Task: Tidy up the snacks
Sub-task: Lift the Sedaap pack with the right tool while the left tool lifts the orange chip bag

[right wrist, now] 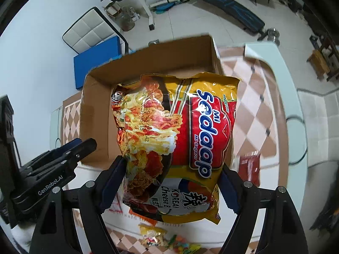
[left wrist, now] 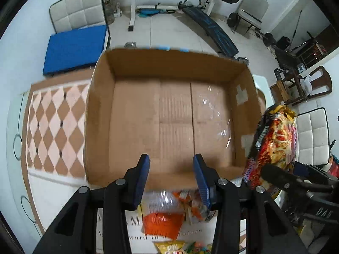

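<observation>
**Noodle pack held at the box's right wall**

The right claw (right wrist: 173,165) pinches a noodle pack (right wrist: 186,131) from both sides. Its 2 blue pads press into the lower half of the wrapper, and the jaws stand wide because the pack is wide. The pack is yellow and red, printed "Mi Sedaap" w/ a Korean cheese label. It hangs off the counter, top end pointing away from the camera.

From the left wrist view, the pack sits just beside the right wall of the cardboard box (left wrist: 101,105), about level w/ its rim. I cannot tell whether any part of it is over the inside yet.

The box is open-topped and sits on the counter (left wrist: 53,127), which has a tan and pink diamond pattern and a white rim. The box's floor flaps are in plain view, w/ a sheen of clear tape on the right one.

The left claw (left wrist: 171,157) points steeply down over the box's near wall. Its jaws are drawn in as far as they go, w/ a narrow gap left and nothing pinched.

Under and behind it on the counter:
- a clear bag of snacks (left wrist: 165,201)
- an orange packet (left wrist: 163,224)
- a yellow packet (left wrist: 169,246)

A red packet (right wrist: 250,169) lies right of the noodle pack. It is blurred.

On the floor beyond are a blue mat (left wrist: 74,48) and a weight bench (left wrist: 211,27).
</observation>
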Demonstrator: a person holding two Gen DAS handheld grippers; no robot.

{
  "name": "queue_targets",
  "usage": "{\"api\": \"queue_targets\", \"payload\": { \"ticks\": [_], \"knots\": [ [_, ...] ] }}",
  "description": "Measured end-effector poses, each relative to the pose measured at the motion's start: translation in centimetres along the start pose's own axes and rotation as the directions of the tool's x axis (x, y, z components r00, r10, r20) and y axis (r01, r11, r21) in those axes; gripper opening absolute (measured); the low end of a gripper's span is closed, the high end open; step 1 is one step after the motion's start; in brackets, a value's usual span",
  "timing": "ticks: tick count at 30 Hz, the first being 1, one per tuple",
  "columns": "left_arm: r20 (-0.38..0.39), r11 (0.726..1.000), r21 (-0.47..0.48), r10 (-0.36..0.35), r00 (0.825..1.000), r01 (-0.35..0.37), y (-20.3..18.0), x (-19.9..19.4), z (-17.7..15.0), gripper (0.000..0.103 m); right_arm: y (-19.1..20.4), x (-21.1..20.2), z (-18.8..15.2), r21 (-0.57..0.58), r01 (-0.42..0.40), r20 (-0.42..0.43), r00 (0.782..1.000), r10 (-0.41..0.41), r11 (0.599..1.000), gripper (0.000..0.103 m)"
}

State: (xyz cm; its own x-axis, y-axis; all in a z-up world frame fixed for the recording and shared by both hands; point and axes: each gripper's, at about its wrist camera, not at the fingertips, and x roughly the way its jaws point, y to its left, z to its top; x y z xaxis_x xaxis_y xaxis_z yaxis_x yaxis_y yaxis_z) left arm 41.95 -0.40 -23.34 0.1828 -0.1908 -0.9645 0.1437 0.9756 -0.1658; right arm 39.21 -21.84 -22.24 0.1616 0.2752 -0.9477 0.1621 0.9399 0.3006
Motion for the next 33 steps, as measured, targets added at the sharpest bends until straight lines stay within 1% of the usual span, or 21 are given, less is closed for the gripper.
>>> {"api": "queue_targets", "payload": {
  "ticks": [1, 2, 3, 5, 7, 8, 9, 11, 12, 13, 16, 17, 19, 20, 22, 23, 24, 27, 29, 31, 33],
  "knots": [
    [-0.009, 1.000, -0.004, -0.006, 1.000, 0.006, 0.5, 0.1, -1.6, 0.040, -0.3, 0.3, -0.5, 0.005, -0.002, -0.007, 1.000, 0.002, 1.000, 0.084],
    [-0.020, 1.000, -0.011, -0.004, 1.000, 0.004, 0.8, 0.3, -2.3, 0.041, -0.6, 0.5, -1.7, 0.010, -0.005, -0.016, 1.000, 0.005, 1.000, 0.084],
    [-0.060, 0.999, -0.033, 0.002, 0.998, -0.003, 1.5, 0.8, -4.1, 0.041, -1.0, 1.0, -2.2, 0.013, -0.005, -0.025, 1.000, 0.005, 1.000, 0.084],
    [-0.117, 0.997, -0.080, -0.023, 0.993, 0.014, 2.6, 2.0, -6.4, 0.041, -1.5, 1.4, -3.9, 0.023, -0.001, -0.039, 0.999, 0.002, 1.000, 0.084],
    [-0.179, 0.983, -0.182, -0.046, 0.983, 0.012, 4.4, 4.0, -9.3, 0.041, -2.0, 1.9, -5.9, 0.034, 0.001, -0.043, 0.999, 0.000, 0.999, 0.084],
    [-0.217, 0.967, -0.256, -0.074, 0.973, 0.017, 5.5, 5.4, -10.7, 0.041, -2.3, 2.2, -6.8, 0.039, 0.007, -0.044, 0.999, -0.005, 0.999, 0.084],
    [-0.237, 0.951, -0.308, -0.099, 0.967, 0.022, 6.1, 6.2, -11.7, 0.041, -2.6, 2.5, -7.8, 0.046, 0.012, -0.046, 0.999, -0.010, 0.999, 0.084],
    [-0.272, 0.890, -0.456, -0.162, 0.948, 0.021, 7.6, 8.5, -14.1, 0.041, -3.4, 3.3, -9.2, 0.071, -0.001, -0.059, 0.998, 0.005, 0.997, 0.084],
    [-0.277, 0.869, -0.495, -0.177, 0.945, 0.017, 7.9, 9.1, -14.7, 0.041, -3.7, 3.6, -9.9, 0.082, -0.007, -0.070, 0.997, 0.013, 0.997, 0.084],
    [-0.275, 0.835, -0.549, -0.199, 0.941, 0.016, 8.2, 9.7, -15.4, 0.041, -4.0, 3.9, -10.3, 0.085, -0.007, -0.078, 0.997, 0.014, 0.996, 0.084],
    [-0.260, 0.766, -0.643, -0.242, 0.935, 0.019, 8.4, 11.1, -16.3, 0.041, -4.7, 4.6, -11.6, 0.078, 0.020, -0.081, 0.997, -0.013, 0.997, 0.084],
    [-0.259, 0.752, -0.659, -0.250, 0.933, 0.018, 8.3, 11.6, -16.4, 0.041, -5.0, 4.8, -12.0, 0.073, 0.038, -0.078, 0.996, -0.033, 0.997, 0.084],
    [-0.277, 0.743, -0.669, -0.219, 0.936, -0.025, 8.0, 12.2, -16.1, 0.044, -5.6, 5.2, -12.4, 0.081, 0.047, -0.078, 0.996, -0.041, 0.996, 0.084],
    [-0.274, 0.739, -0.673, -0.213, 0.938, -0.029, 8.2, 12.3, -15.9, 0.050, -6.1, 5.6, -12.7, 0.089, 0.051, -0.083, 0.996, -0.044, 0.995, 0.084],
    [-0.286, 0.739, -0.670, -0.173, 0.943, -0.067, 7.8, 12.5, -15.4, 0.052, -6.4, 5.9, -13.0, 0.099, 0.050, -0.089, 0.995, -0.041, 0.994, 0.084],
    [-0.293, 0.742, -0.666, -0.166, 0.942, -0.076, 7.4, 12.5, -14.9, 0.056, -6.6, 6.0, -13.2, 0.101, 0.053, -0.090, 0.995, -0.044, 0.993, 0.084],
    [-0.307, 0.754, -0.650, -0.152, 0.940, -0.091, 7.0, 12.7, -14.5, 0.060, -6.7, 6.1, -13.4, 0.098, 0.058, -0.093, 0.994, -0.049, 0.993, 0.084],
    [-0.358, 0.805, -0.574, -0.078, 0.930, -0.154, 5.8, 13.1, -13.7, 0.060, -6.8, 6.4, -13.8, 0.102, 0.052, -0.102, 0.994, -0.042, 0.993, 0.084],
    [-0.353, 0.823, -0.546, -0.057, 0.934, -0.155, 5.4, 13.0, -13.7, 0.060, -6.6, 6.2, -13.9, 0.098, 0.045, -0.099, 0.994, -0.036, 0.994, 0.084],
    [-0.337, 0.843, -0.517, -0.042, 0.941, -0.147, 5.0, 12.9, -13.7, 0.058, -6.4, 6.0, -14.0, 0.090, 0.044, -0.092, 0.995, -0.035, 0.995, 0.084],
    [-0.321, 0.864, -0.478, -0.008, 0.947, -0.155, 4.5, 12.4, -14.1, 0.042, -6.1, 5.8, -14.2, 0.083, 0.038, -0.088, 0.996, -0.030, 0.996, 0.084]
  ]
}}
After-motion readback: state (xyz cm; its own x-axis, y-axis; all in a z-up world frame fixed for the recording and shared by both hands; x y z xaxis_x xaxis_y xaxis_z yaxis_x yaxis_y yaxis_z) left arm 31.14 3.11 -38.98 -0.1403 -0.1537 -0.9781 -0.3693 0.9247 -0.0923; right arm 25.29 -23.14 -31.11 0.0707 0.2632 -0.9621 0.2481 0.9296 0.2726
